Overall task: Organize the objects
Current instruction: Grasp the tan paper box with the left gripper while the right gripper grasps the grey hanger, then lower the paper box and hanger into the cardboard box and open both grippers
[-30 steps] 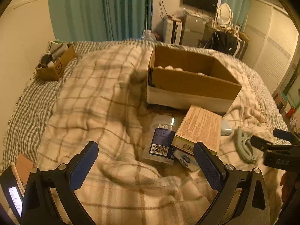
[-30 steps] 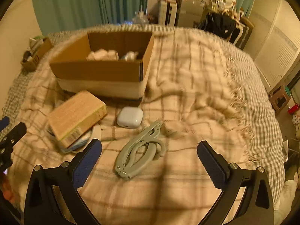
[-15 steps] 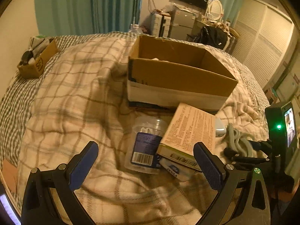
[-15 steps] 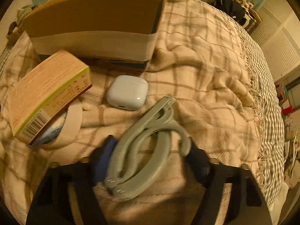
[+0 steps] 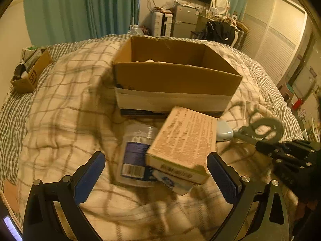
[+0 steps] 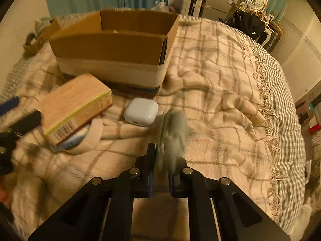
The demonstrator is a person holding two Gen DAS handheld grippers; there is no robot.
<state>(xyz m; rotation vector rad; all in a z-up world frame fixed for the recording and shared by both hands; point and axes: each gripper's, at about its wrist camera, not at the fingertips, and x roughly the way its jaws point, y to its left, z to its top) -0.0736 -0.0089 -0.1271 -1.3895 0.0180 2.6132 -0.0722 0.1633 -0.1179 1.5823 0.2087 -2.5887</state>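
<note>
On a plaid-blanketed bed, the right gripper [image 6: 160, 172] clamped a grey folding hanger [image 6: 173, 128] just above the blanket, seemingly bound next for the cardboard box [image 6: 112, 50], while the left gripper [image 5: 156, 172] hovered wide open.

A blurred grey folding hanger [image 6: 173, 128] is clamped between the closed fingers of the right gripper [image 6: 161, 172], above the plaid blanket [image 6: 216, 92]. A white earbud case [image 6: 141, 111] is seen just left of it, with a printed carton [image 6: 77, 105] beside an open cardboard box [image 6: 112, 48].
</note>
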